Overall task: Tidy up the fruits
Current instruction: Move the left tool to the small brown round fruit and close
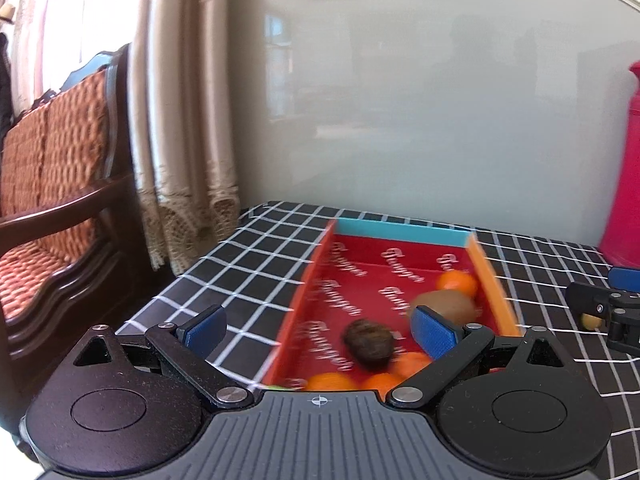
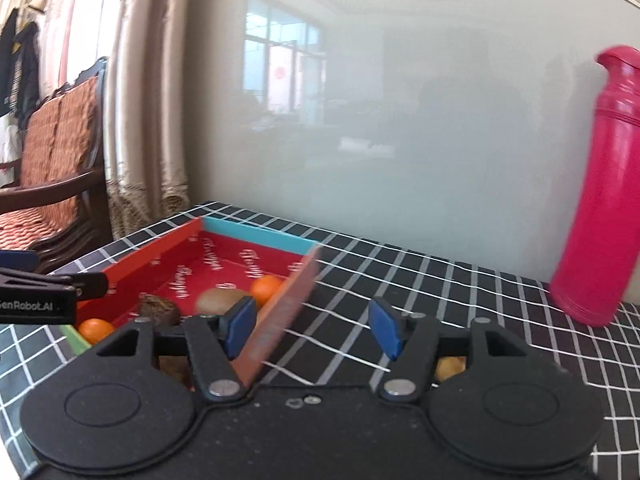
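Both grippers empty, jaws apart: left gripper (image 1: 318, 330) over the tray's (image 1: 400, 233) left wall, right gripper (image 2: 314, 330) over its right wall. Oranges (image 1: 458, 283), kiwi (image 1: 444, 304) sit in the tray; a small yellowish fruit (image 2: 450, 367) lies outside, under the right gripper. Risk: a jaw clips the thin wall and shoves the tray, rolling fruit

glossy pale wall (image 2: 440, 140), beige curtains (image 1: 180, 120), wooden bench (image 1: 52, 200) by a bright window (image 1: 80, 12)

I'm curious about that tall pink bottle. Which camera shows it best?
The right wrist view: the pink bottle stands nearly whole on the checked cloth. The left wrist view catches only a slice of it at the right edge.
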A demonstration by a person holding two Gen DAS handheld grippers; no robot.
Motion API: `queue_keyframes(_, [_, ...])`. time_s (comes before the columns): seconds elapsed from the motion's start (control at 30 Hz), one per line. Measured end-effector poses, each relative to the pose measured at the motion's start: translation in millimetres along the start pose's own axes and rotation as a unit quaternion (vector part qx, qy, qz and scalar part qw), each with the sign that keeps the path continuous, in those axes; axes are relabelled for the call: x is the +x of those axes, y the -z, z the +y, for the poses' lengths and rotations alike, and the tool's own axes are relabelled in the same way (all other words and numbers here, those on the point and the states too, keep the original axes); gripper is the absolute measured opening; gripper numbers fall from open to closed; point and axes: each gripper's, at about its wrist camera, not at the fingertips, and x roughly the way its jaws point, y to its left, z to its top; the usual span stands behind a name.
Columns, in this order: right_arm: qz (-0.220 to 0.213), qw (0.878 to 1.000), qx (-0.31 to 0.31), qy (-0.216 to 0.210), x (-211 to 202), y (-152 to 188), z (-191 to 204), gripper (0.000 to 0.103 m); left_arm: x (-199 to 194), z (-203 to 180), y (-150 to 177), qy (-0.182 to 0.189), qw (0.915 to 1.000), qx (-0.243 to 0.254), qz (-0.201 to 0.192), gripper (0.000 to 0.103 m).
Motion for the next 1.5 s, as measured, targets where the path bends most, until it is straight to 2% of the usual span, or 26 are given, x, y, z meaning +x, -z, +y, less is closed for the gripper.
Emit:
queue_keyframes(0.23, [-0.007,0.997,0.051,0.052,-14,8,-57,0.062,-3,-40,-3,0.026,0.9995,0.017,-0.005,0.098])
queue_keyframes(0.5, [-0.002,0.986,0.121,0.113,-23,27,-121,0.063,-2,-88,-6,0.061,0.9974,0.037,-0.011,0.098])
queue_keyframes(0.9, [0.004,0.975,0.146,0.168,-42,54,-180,0.065,15,-171,-4,0.114,0.9913,0.065,-0.009,0.098])
queue_keyframes(1.23, [0.006,0.962,0.171,0.213,-63,79,-228,0.065,33,-217,7,0.136,0.9874,0.08,0.009,0.098])
queue_keyframes(1.5, [0.014,0.947,0.194,0.256,-80,102,-268,0.065,44,-246,11,0.148,0.9848,0.088,0.023,0.098])
